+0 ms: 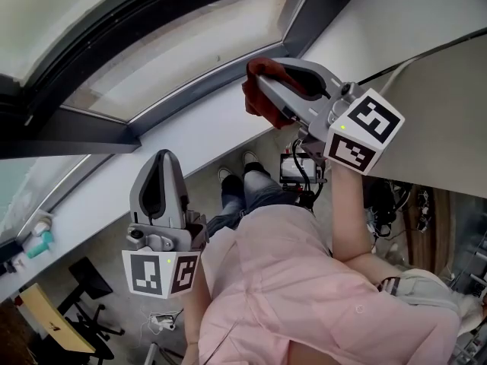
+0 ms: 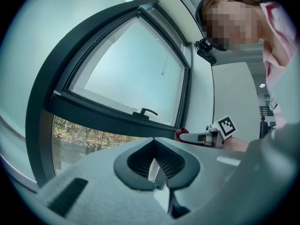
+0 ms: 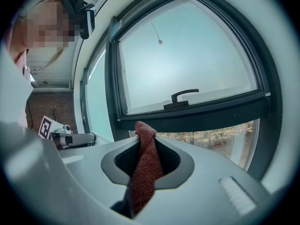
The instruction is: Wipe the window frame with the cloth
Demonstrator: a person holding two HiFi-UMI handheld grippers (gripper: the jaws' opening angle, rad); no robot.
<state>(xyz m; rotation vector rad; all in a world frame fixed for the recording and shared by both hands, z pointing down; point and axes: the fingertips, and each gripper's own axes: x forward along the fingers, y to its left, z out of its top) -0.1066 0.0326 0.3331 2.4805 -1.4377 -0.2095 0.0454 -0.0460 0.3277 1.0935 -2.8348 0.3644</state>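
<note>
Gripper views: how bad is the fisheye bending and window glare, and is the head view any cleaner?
Left gripper view: window frame bows heavily, corners vignetted black, upper glass washed out. Right gripper view: same bowing, pale glass, cloth sharp. Head view: milder curving, even light, no obvious blur.

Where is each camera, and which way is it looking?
Head view: on the person's head, looking down at the left gripper and right gripper; pink shirt and shoes show.
Left gripper view: on the left gripper, facing the window handle; the shirt shows.
Right gripper view: on the right gripper, facing that handle, cloth in its jaws; the person's head shows.
Both gripper views share the handle.
</note>
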